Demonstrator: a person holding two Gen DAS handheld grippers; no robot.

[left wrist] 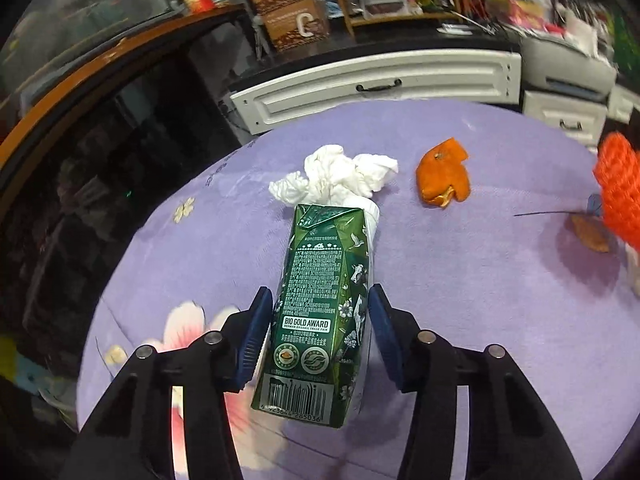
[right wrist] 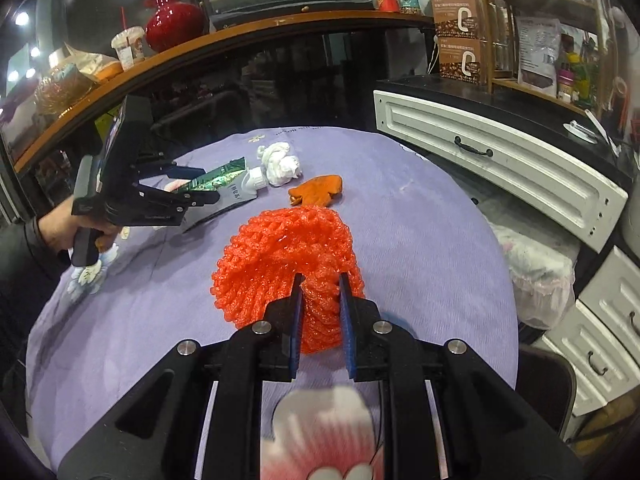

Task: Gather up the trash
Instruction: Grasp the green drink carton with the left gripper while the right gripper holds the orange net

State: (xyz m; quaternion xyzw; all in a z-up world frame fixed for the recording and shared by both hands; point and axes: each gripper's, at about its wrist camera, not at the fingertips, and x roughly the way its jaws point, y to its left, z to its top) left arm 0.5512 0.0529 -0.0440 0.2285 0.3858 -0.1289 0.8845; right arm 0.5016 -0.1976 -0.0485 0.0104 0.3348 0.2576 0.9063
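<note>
My left gripper [left wrist: 320, 300] is shut on a green milk carton [left wrist: 316, 312] and holds it above the purple tablecloth [left wrist: 460, 280]. It also shows in the right wrist view [right wrist: 200, 192], with the carton [right wrist: 224, 180] in it. My right gripper [right wrist: 320, 292] is shut on an orange-red foam fruit net [right wrist: 288, 256], whose edge shows at the right of the left wrist view [left wrist: 616, 184]. A crumpled white tissue [left wrist: 336, 176] and an orange peel [left wrist: 442, 178] lie on the cloth beyond the carton; they also show in the right wrist view, the tissue [right wrist: 280, 164] and the peel [right wrist: 318, 190].
White drawer cabinets [right wrist: 500, 168] stand behind and right of the round table. A plastic bag [right wrist: 536, 280] sits on the floor at the right. A dark glass counter [right wrist: 240, 88] with a red vase [right wrist: 172, 20] runs behind. A small brown scrap [left wrist: 590, 234] lies near the net.
</note>
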